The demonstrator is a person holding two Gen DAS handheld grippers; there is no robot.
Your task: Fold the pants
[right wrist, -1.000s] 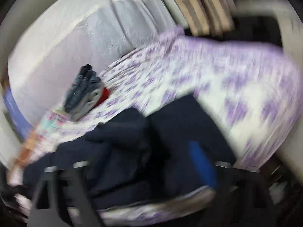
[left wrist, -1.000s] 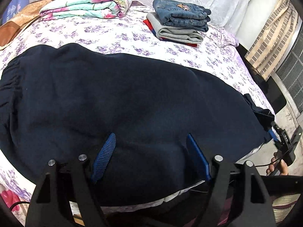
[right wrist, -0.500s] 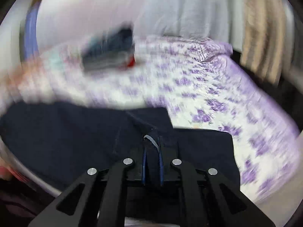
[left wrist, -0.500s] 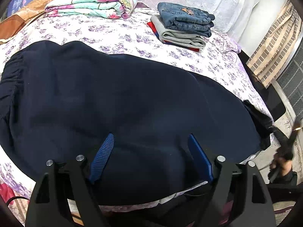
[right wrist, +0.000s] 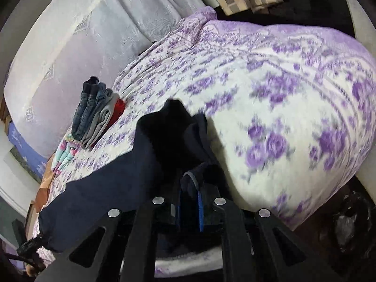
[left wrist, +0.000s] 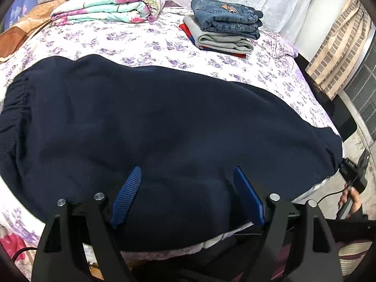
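Note:
Dark navy pants (left wrist: 152, 122) lie spread across the bed, elastic waistband at the left, leg ends at the right edge. My left gripper (left wrist: 188, 174) is open just above the cloth near the bed's front edge, blue pads wide apart, holding nothing. My right gripper (right wrist: 189, 188) is shut on the leg end of the pants (right wrist: 150, 159), with the cloth bunched up in front of its fingers. The right gripper also shows at the far right of the left wrist view (left wrist: 354, 176), held by a hand.
The bed has a white sheet with purple flowers (left wrist: 141, 44). A stack of folded jeans and grey and red clothes (left wrist: 223, 30) sits at the back. A folded floral blanket (left wrist: 110, 7) lies back left. A striped curtain (left wrist: 340, 47) and floor are to the right.
The right gripper has closed on the leg end of the pants and swung, lifting the cloth into a bunch. The left gripper has stayed open and has barely moved.

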